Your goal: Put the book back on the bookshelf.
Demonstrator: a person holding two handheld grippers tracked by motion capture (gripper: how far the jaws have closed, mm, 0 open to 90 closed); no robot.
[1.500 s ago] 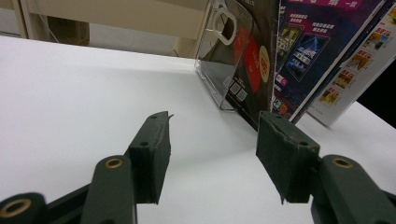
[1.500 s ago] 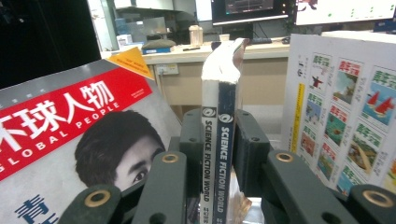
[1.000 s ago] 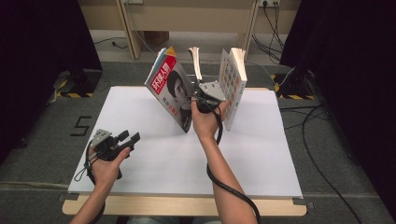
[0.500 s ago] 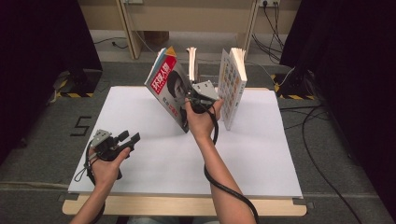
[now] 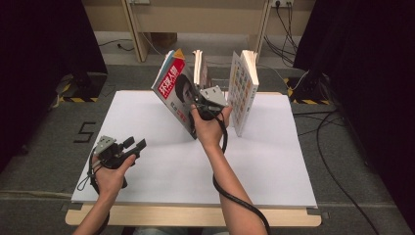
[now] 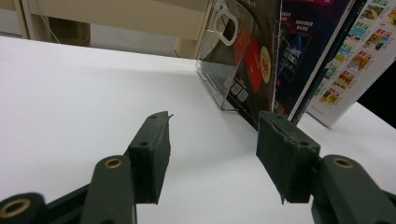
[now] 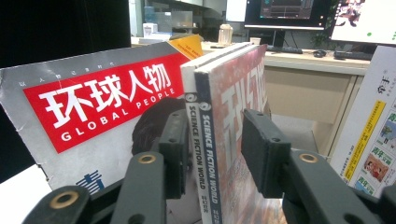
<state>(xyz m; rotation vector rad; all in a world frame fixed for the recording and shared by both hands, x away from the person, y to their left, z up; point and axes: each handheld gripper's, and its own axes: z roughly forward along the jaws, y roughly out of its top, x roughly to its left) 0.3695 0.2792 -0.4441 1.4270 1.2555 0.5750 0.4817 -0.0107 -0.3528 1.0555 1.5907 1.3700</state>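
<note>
science fiction world mag [image 7: 219, 140] upright mid-table btwn the leaning global people mag [image 5: 173, 93] and the comic-cover book [image 5: 243, 90]. right tongs [image 7: 212, 144] just been opening, spine still btwn the pads but looks unpinched. best to back straight out w/o nudging it. left tongs [image 6: 212, 154] apart, idle over table [image 5: 274, 161]. foot of the mag hidden, can't tell what props it.

magazine [image 5: 174, 94] left | thin book [image 5: 197, 68] between | picture book [image 5: 243, 92] right | all on table [image 5: 147, 161]
</note>
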